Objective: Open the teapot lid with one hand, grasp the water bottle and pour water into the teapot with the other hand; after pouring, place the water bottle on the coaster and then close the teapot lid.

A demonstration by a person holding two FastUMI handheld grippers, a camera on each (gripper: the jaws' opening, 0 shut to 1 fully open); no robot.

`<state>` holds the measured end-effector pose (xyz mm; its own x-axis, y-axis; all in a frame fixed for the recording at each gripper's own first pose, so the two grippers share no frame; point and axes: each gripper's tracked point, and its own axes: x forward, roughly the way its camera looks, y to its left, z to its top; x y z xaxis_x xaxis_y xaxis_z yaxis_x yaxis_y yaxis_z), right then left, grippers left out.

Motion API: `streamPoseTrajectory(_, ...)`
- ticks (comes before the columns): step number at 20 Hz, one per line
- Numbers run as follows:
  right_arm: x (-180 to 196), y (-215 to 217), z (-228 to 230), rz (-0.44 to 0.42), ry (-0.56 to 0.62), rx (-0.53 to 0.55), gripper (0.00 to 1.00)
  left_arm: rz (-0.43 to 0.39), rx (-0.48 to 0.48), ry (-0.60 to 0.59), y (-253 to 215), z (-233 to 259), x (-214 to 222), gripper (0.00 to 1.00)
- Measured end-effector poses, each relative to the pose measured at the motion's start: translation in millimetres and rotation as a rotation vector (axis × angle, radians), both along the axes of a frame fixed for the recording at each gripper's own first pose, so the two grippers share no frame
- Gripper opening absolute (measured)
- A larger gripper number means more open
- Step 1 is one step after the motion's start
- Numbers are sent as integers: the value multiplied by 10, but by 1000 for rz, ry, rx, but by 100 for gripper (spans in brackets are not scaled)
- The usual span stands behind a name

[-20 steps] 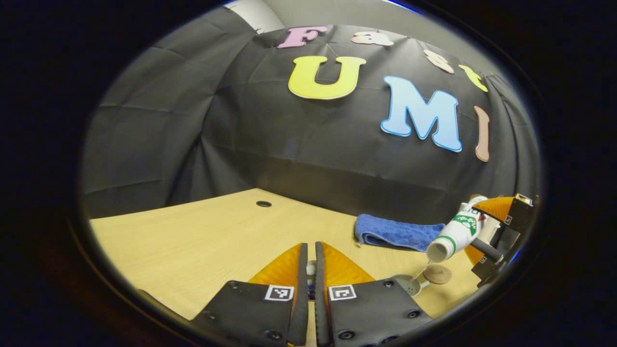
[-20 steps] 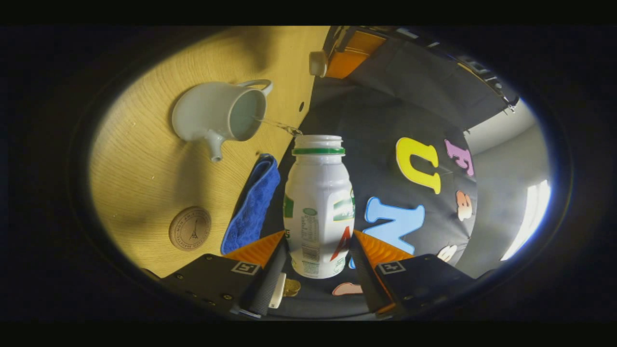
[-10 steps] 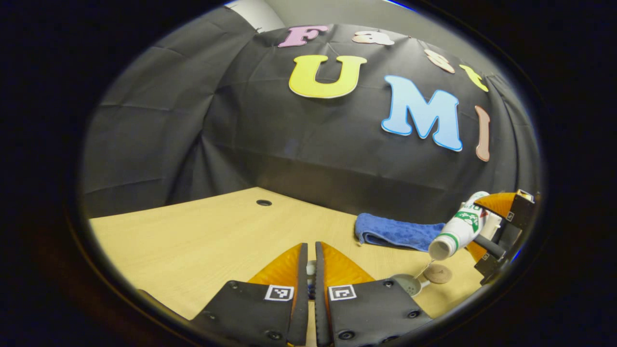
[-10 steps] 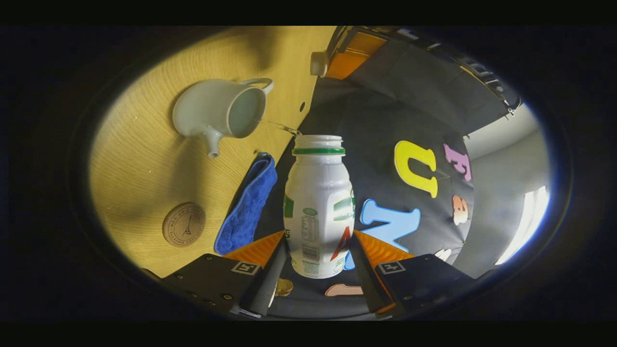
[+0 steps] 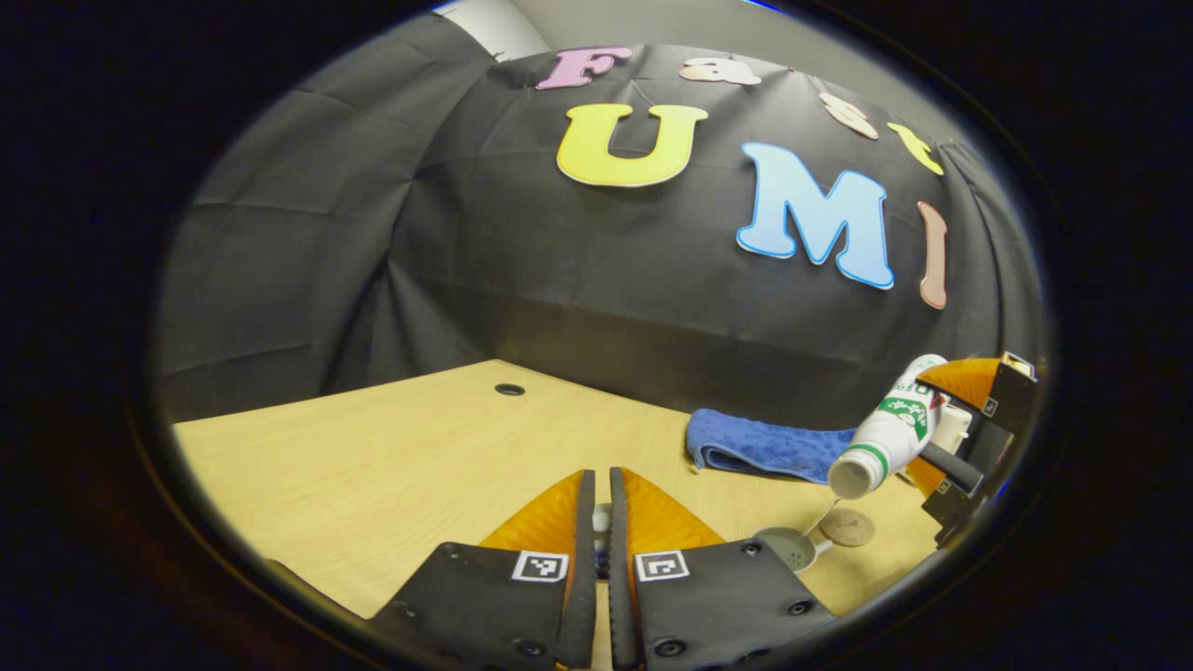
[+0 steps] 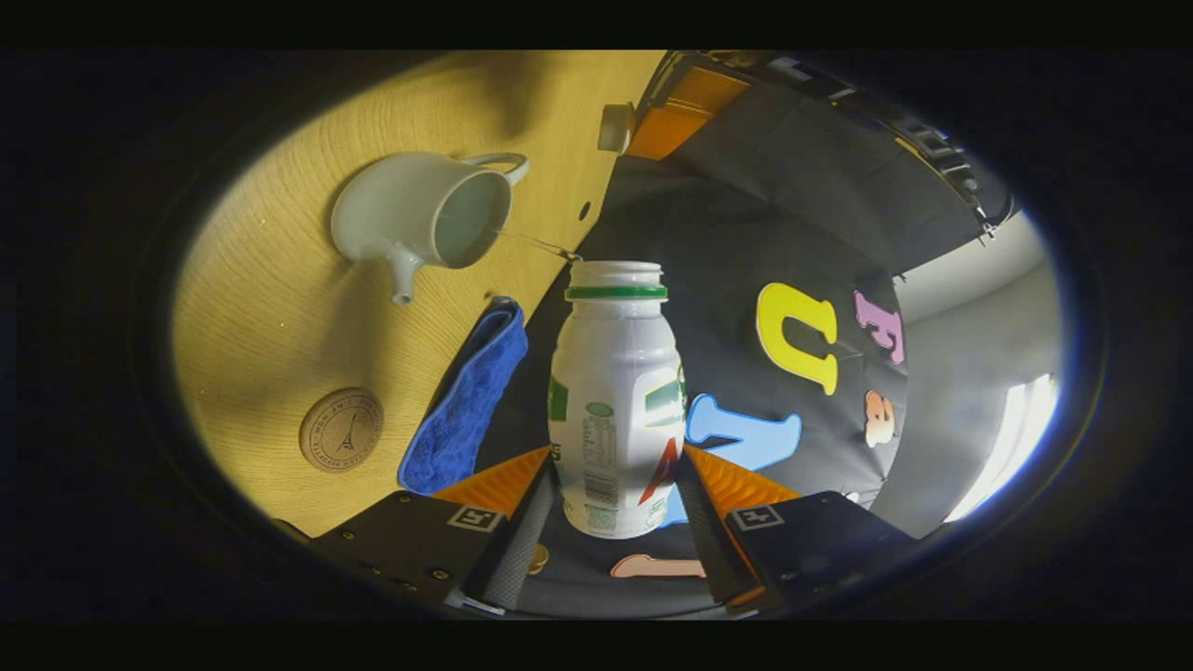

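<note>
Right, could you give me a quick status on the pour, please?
Right gripper clamped on tilted water bottle, thin stream into open teapot. Left gripper holds lid aside. Coaster free.

One white teapot (image 6: 419,219), lid off. One teapot lid (image 6: 614,127). One water bottle (image 6: 617,401), uncapped. One round coaster (image 6: 341,443). One blue cloth (image 6: 464,401). Two grippers: left gripper (image 5: 597,508), right gripper (image 6: 615,485).

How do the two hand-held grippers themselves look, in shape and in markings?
Both are built alike. The left gripper has two flat black plates with round screw heads, and each plate carries a small square black-and-white marker near its inner edge. Its jaws are wedge-shaped and taper forward. The right gripper has the same black plates, screws and square markers.
</note>
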<state>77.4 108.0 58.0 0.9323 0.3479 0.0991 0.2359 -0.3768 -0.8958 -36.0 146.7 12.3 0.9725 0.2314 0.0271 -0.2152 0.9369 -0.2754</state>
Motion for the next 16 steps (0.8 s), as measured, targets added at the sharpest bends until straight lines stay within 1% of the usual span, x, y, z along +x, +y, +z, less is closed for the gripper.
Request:
streamPoseTrajectory(11,-4,17,66,9,-40,-44,73,0,-2,2,-5,-4,4,16)
streamPoseTrajectory(16,-35,74,115,29,-61,-58,73,0,-2,3,-6,-5,2,16)
